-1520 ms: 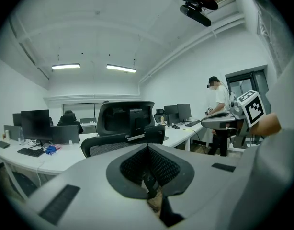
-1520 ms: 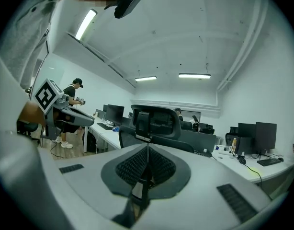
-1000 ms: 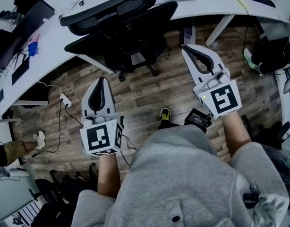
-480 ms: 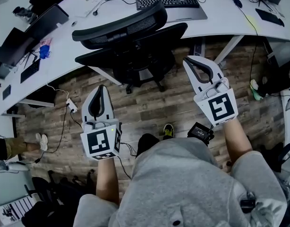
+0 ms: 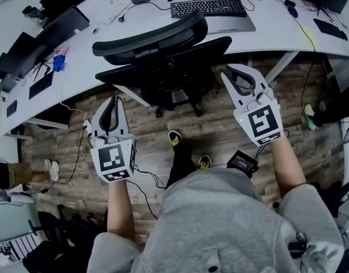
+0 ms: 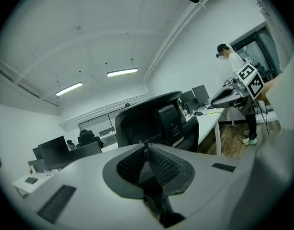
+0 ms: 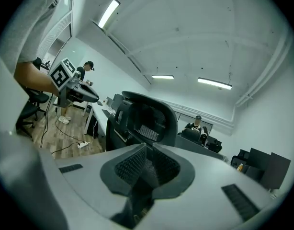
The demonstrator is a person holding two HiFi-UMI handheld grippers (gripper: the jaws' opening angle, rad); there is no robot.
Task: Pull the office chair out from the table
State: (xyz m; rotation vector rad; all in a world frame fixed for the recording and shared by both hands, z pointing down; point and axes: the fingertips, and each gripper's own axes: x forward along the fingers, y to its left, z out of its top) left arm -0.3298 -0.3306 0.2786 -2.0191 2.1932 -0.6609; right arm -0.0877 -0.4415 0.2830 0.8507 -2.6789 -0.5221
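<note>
A black mesh-backed office chair [image 5: 157, 47] stands tucked against the curved white table [image 5: 83, 56], its back toward me. It also fills the middle of the left gripper view [image 6: 152, 121] and the right gripper view [image 7: 144, 116]. My left gripper [image 5: 110, 104] hangs shut and empty over the floor, below and left of the chair seat. On the other side my right gripper [image 5: 238, 71] is also shut and empty, just right of the seat. Neither touches the chair.
A keyboard [image 5: 208, 7] and monitors sit on the table behind the chair. Table legs [image 5: 279, 67] stand to the right, and cables with a power strip [image 5: 86, 127] lie on the wood floor at left. Another person [image 7: 199, 126] sits beyond the chair.
Both grippers have moved closer to the chair, which now lies lower and nearer in the head view. The left gripper has shifted left. The jaws stay shut.
</note>
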